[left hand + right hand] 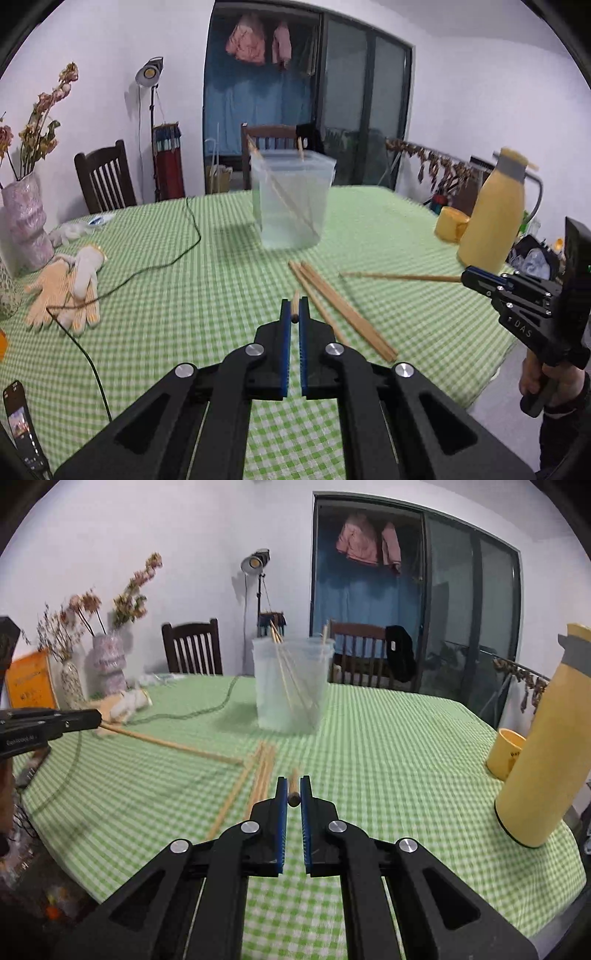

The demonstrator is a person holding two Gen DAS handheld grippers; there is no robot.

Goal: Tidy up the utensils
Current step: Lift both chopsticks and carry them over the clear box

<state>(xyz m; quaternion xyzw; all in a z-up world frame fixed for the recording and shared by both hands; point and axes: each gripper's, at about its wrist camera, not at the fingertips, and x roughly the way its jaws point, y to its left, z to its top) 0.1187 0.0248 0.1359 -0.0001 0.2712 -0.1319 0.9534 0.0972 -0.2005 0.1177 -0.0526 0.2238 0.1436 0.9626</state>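
- A counter [166, 236] in green check cloth spreads beneath both tools.
- A clear tub [291, 199] holding chopsticks stands ahead of them.
- Loose chopsticks [343, 310] lie between the two.
- The left hand-held gripper [294, 308] pinches one chopstick [295, 301].
- The right hand-held gripper [294, 790] pinches a second chopstick [293, 786].

Tablecloth [192, 258]: you worked over green-and-white gingham.
Chopsticks [343, 310]: pale tan wood.
Container [291, 199]: frosted, translucent.
Flask [493, 218]: yellow with a grey collar.
Cup [504, 758]: yellow.
Gripper pads [283, 317]: blue on black.
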